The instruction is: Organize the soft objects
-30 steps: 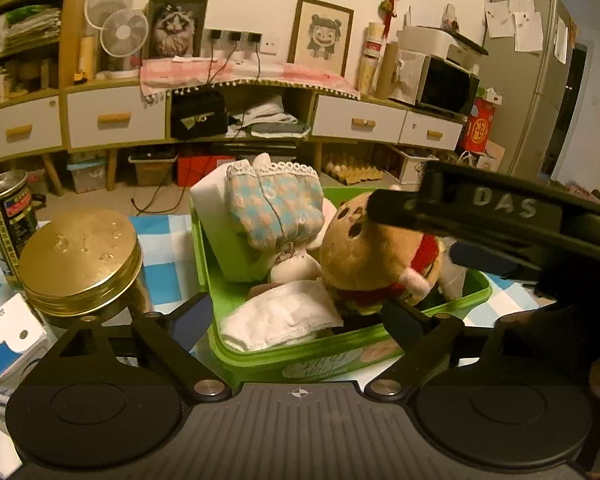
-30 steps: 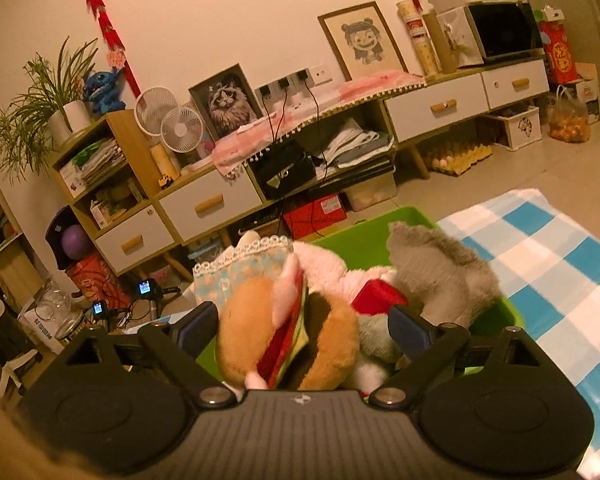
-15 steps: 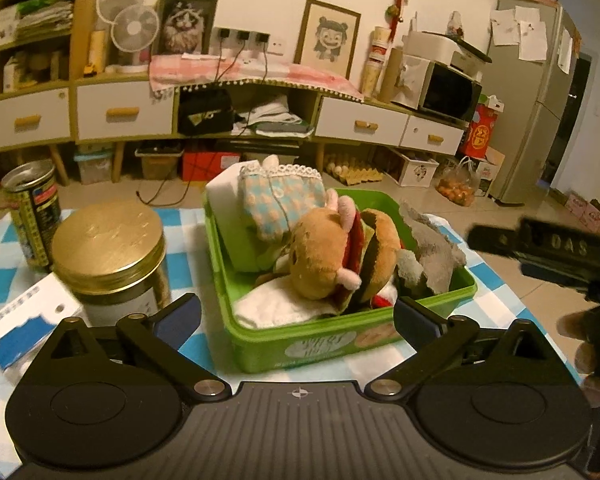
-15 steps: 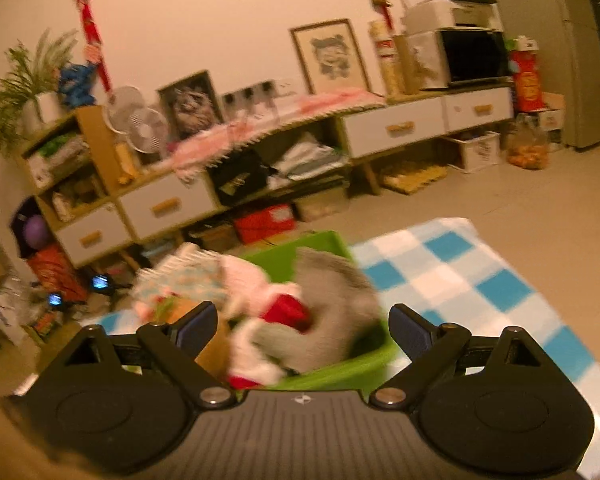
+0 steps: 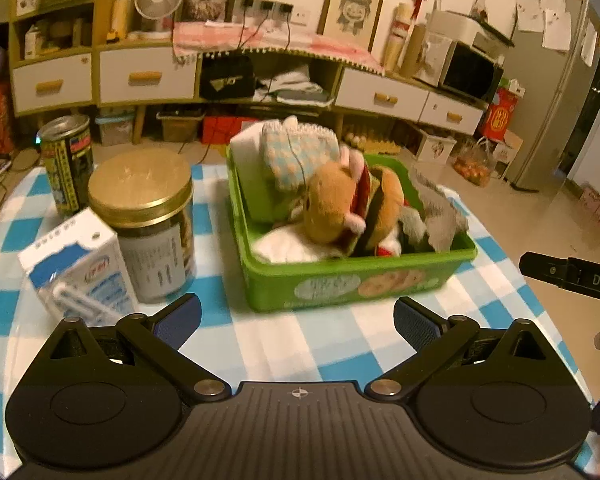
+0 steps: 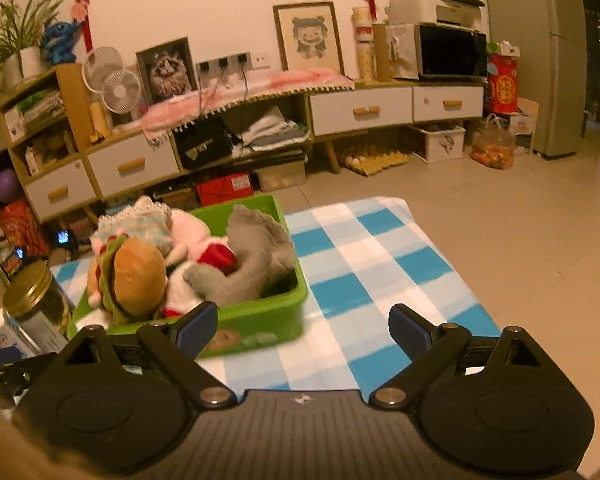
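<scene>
A green plastic box stands on the blue-checked tablecloth and holds several soft toys. A brown burger plush lies on top, beside a checked cloth doll, a grey plush and a white cloth. My left gripper is open and empty, a little in front of the box. My right gripper is open and empty, in front of the box and to its right. The burger plush and grey plush show there too.
A gold-lidded jar, a white and blue carton and a tin can stand left of the box. The tablecloth ends at the table's right edge. Cabinets and a fridge line the far wall.
My right gripper let go of the burger plush in the box and drew back to the right. My left gripper pulled back from the box.
</scene>
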The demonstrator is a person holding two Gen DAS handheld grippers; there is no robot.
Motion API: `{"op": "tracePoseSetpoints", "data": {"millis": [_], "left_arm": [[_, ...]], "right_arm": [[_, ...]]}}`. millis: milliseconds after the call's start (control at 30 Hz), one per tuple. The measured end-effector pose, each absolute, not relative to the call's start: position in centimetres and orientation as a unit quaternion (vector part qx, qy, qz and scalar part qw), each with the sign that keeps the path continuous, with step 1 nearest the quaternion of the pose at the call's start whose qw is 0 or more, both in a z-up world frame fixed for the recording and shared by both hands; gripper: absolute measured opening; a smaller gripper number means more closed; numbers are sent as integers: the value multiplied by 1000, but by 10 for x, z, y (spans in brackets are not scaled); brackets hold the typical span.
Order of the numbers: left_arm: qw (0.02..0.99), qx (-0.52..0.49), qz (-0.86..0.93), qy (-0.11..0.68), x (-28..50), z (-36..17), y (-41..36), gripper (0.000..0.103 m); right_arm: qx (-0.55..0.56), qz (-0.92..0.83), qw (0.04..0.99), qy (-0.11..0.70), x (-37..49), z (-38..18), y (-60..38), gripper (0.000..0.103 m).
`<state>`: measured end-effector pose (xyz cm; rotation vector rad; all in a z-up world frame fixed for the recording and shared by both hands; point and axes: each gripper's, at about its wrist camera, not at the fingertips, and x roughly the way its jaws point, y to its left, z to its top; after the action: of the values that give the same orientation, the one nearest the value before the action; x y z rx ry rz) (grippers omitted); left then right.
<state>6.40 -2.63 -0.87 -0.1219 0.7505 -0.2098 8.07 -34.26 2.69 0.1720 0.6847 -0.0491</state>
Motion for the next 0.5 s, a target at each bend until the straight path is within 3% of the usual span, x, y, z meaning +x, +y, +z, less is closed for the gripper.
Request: {"op": "tracePoseSetpoints", "data": {"millis": [500], "left_arm": [[907,-15,-66,417,30,-5,-43,98]], "right_arm": [[97,-26,901,421,48,39,-322,59]]}}
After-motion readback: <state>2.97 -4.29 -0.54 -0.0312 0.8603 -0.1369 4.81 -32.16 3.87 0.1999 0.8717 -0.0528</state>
